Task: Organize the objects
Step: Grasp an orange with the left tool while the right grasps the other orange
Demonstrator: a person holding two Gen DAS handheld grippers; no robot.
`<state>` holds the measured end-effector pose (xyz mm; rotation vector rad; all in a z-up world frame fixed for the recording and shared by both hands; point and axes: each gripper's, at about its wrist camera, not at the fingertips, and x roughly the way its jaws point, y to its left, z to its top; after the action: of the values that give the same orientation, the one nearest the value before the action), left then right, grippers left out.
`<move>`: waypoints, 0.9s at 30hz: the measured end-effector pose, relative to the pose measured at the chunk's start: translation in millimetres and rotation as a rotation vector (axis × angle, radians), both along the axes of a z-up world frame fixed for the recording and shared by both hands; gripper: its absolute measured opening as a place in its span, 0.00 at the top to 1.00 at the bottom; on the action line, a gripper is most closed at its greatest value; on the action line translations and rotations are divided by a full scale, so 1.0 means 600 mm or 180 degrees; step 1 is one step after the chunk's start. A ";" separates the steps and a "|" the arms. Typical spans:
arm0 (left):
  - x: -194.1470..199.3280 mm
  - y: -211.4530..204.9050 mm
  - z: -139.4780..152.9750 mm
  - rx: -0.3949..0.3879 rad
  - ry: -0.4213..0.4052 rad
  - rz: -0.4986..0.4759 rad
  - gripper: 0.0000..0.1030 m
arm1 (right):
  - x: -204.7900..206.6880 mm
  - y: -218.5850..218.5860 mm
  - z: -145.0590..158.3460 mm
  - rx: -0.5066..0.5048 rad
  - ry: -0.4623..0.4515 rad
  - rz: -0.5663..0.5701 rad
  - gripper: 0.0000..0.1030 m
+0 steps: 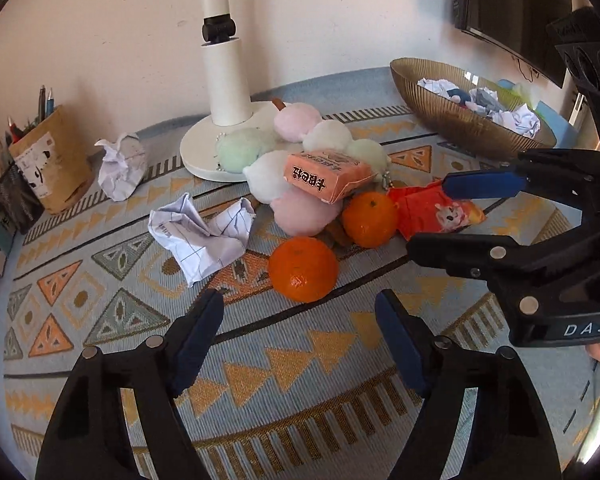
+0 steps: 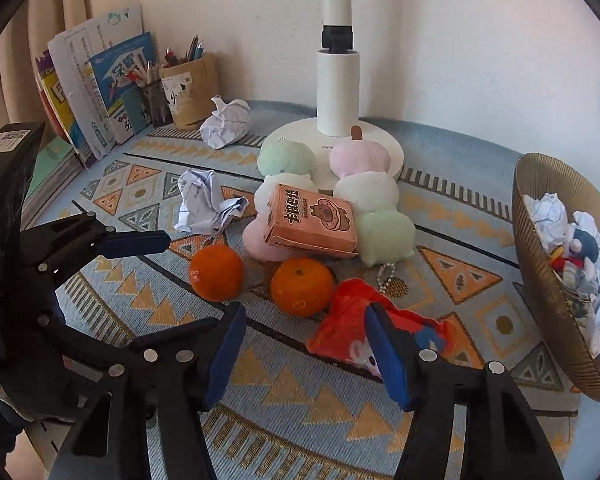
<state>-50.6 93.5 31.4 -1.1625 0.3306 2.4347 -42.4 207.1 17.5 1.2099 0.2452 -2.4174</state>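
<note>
My left gripper (image 1: 298, 320) hangs open over the patterned cloth, nothing between its fingers; an orange (image 1: 303, 268) lies just beyond its tips. A second orange (image 1: 370, 220) sits by a red snack packet (image 1: 436, 212). My right gripper (image 2: 304, 344) is open too, low over the cloth, its right finger overlapping the red packet (image 2: 352, 308); the pads do not press it. Both oranges (image 2: 216, 266) (image 2: 302, 286) lie ahead of it. A pink box (image 2: 312, 220) rests on pastel plush toys (image 2: 384, 220). Crumpled papers (image 1: 204, 236) (image 1: 122, 166) lie to the left.
A gold ribbed bowl (image 2: 540, 280) at the right holds crumpled paper and small toys. A white lamp base (image 2: 396, 152) and post stand behind the plush toys. A brown pen holder (image 2: 190, 88) and upright books (image 2: 100, 88) line the back left wall.
</note>
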 end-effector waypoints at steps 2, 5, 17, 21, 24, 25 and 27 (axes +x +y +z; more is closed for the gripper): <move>-0.016 0.004 -0.010 0.0032 -0.0026 0.0006 0.30 | -0.018 -0.005 -0.010 0.0013 0.0032 -0.0019 0.42; -0.028 0.013 -0.020 0.0094 -0.0091 -0.0028 0.41 | -0.030 -0.009 -0.018 -0.0076 0.0029 0.0061 0.43; -0.003 0.025 -0.009 -0.0057 0.0291 -0.0046 0.64 | 0.003 0.001 0.005 -0.0295 0.0477 0.0032 0.65; 0.028 0.010 0.012 0.0095 0.0342 0.0037 0.64 | 0.068 0.034 0.053 -0.0521 0.0586 -0.0065 0.65; 0.080 0.007 0.029 0.0204 0.0362 0.0033 0.64 | 0.139 0.054 0.067 -0.0503 0.0576 -0.0107 0.64; 0.096 0.005 0.033 0.0259 0.0353 0.0068 0.64 | 0.158 0.058 0.064 -0.0459 0.0553 -0.0148 0.64; 0.120 -0.001 0.035 0.0434 0.0292 0.0145 0.64 | 0.190 0.072 0.046 -0.0336 0.0506 -0.0244 0.64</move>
<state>21.6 92.9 52.6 -1.0132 0.1637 2.5117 71.7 250.4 44.9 1.0000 0.1182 -2.5612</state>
